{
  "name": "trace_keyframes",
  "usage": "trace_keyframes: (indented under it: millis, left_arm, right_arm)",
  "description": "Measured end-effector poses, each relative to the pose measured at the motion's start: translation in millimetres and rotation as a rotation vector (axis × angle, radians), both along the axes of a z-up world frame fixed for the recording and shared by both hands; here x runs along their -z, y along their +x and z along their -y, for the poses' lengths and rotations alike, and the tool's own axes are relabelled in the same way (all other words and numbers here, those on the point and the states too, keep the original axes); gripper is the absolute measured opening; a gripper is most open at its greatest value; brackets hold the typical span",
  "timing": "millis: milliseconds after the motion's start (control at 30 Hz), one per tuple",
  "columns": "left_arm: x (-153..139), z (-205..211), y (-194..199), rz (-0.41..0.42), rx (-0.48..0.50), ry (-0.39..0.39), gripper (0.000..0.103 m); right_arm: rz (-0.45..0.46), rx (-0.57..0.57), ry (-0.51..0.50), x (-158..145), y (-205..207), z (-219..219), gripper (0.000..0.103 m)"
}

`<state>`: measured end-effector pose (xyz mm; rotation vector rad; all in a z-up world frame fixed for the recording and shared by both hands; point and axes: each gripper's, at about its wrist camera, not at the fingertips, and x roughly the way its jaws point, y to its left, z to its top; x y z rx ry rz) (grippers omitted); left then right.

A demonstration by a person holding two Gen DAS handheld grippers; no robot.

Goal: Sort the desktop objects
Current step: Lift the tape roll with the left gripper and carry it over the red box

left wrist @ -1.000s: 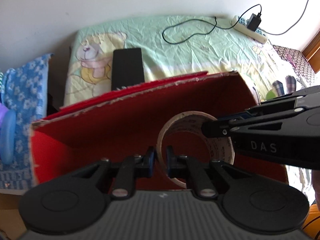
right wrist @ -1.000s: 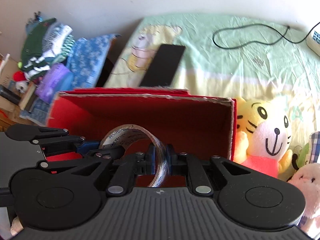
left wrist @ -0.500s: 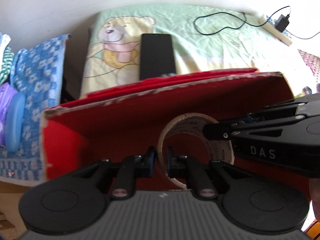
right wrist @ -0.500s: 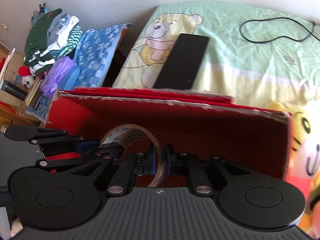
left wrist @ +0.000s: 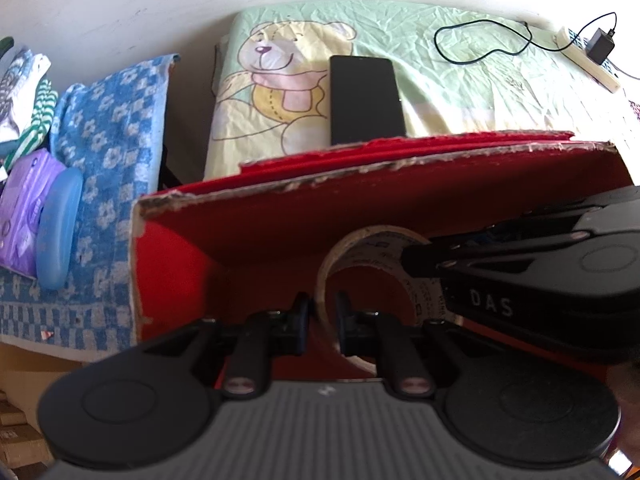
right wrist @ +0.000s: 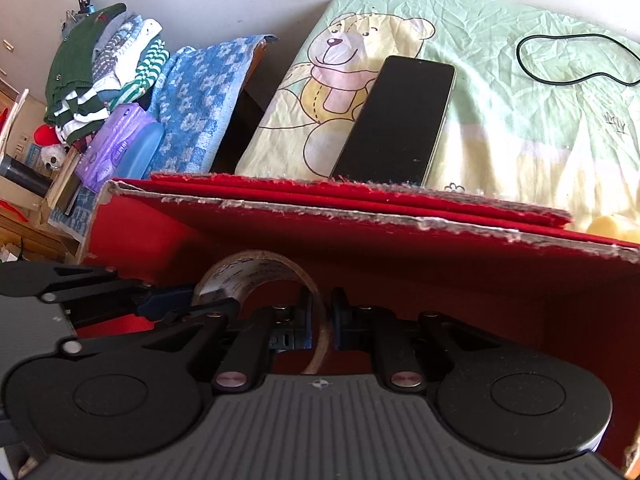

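Note:
A roll of clear tape (left wrist: 372, 248) with a brown core stands on edge, held over the open red cardboard box (left wrist: 248, 216). My left gripper (left wrist: 322, 312) is shut on the roll's left wall. My right gripper (right wrist: 321, 314) is shut on the roll's right wall (right wrist: 256, 268); its body comes in from the right in the left wrist view (left wrist: 520, 276). The left gripper's fingers (right wrist: 120, 292) come in from the left in the right wrist view. The red box (right wrist: 400, 248) fills the middle of that view.
A black phone (left wrist: 366, 100) lies on the bear-print sheet (left wrist: 460, 92) behind the box; the phone also shows in the right wrist view (right wrist: 396, 120). A black cable (left wrist: 480, 40) and power strip (left wrist: 588, 60) lie far right. Blue towel (left wrist: 108, 132), folded clothes (right wrist: 104, 76) and purple pack (right wrist: 116, 144) lie left.
Both grippers, still shut on the tape roll, have moved left along the box. The phone and bear print have come toward the centre, and the plush toys have left the right wrist view.

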<state>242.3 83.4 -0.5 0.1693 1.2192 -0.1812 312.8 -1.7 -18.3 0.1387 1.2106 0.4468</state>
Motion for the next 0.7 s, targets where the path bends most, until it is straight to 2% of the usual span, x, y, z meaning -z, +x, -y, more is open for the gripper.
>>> trace_keyframes:
  millis: [233,467,700]
  left_arm:
    - [-9.5,-1.1,-5.8,0.048,-0.002,0.022,0.015]
    - [-16.9,-6.3,-19.5,0.06,0.003,0.025,0.015]
    - [-10.0,-13.1,-19.3,0.031,-0.025,0.038,0.015]
  right_arm:
    - [-0.015,0.023,-0.003,8.9,0.9,-3.5,0.012]
    - [-0.086,0.037,0.08,12.5,3.0,-12.8,0.013]
    - [-0.116,0.03,0.121,13.9,1.0,-28.1,0.015]
